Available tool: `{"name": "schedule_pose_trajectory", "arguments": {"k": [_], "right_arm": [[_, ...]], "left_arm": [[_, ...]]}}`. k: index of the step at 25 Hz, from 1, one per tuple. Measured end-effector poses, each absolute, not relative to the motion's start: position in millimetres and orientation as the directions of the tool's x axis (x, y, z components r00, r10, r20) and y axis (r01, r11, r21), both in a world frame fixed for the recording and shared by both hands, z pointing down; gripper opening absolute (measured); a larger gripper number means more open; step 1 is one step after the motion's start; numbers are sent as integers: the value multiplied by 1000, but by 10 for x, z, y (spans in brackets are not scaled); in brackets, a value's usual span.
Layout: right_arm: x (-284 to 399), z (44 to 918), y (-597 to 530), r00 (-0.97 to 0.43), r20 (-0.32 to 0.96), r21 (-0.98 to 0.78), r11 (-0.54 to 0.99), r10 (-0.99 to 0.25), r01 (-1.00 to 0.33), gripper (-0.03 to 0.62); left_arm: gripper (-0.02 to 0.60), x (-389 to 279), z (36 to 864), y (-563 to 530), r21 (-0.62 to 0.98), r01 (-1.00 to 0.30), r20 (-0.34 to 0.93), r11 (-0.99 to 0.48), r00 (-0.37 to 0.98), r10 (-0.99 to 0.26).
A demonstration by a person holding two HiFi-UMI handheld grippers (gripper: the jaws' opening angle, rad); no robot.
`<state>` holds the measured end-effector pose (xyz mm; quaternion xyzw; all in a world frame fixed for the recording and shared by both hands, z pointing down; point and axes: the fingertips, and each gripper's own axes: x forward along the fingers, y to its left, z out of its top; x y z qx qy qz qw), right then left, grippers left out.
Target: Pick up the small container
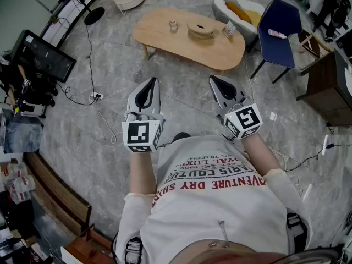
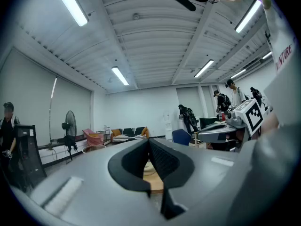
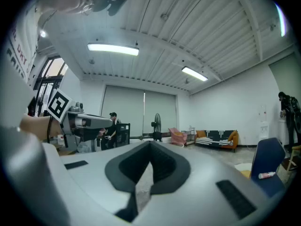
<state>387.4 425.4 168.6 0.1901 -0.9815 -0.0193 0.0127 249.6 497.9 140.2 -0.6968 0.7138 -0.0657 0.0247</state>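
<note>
A small clear container (image 1: 173,25) stands on the left part of a low wooden table (image 1: 165,37), far ahead of both grippers. A round wooden dish (image 1: 201,29) and a small card-like item (image 1: 229,31) share the tabletop. My left gripper (image 1: 154,81) and right gripper (image 1: 213,78) are held side by side over the floor, near the person's chest, pointing level toward the table. Both are shut and hold nothing. In the left gripper view the jaws (image 2: 149,141) meet, with a slice of the table (image 2: 154,180) showing below the tips. The right gripper view shows its jaws (image 3: 150,144) meeting too.
A blue chair (image 1: 280,23) and a white seat with a yellow cushion (image 1: 242,9) stand right of the table. A monitor (image 1: 44,55) and cables (image 1: 91,95) are at the left, a dark cabinet (image 1: 330,84) at the right. People stand in the room's background (image 2: 187,119).
</note>
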Motion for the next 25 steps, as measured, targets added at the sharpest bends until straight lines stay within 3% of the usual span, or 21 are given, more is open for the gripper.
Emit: {"name": "schedule_pose_trajectory", "arguments": {"k": [22, 23, 25], "right_arm": [[3897, 1858, 4028, -927, 38, -14, 927, -374, -374, -5], [3887, 1870, 4003, -926, 41, -19, 926, -376, -377, -5], [3842, 1884, 3950, -923, 46, -33, 923, -382, -383, -5]], "left_arm": [[15, 2543, 1680, 4709, -107, -994, 136, -15, 0, -991], [41, 2535, 1675, 4694, -100, -995, 130, -18, 5, -991], [188, 2488, 1641, 4673, -83, -996, 111, -19, 9, -994]]}}
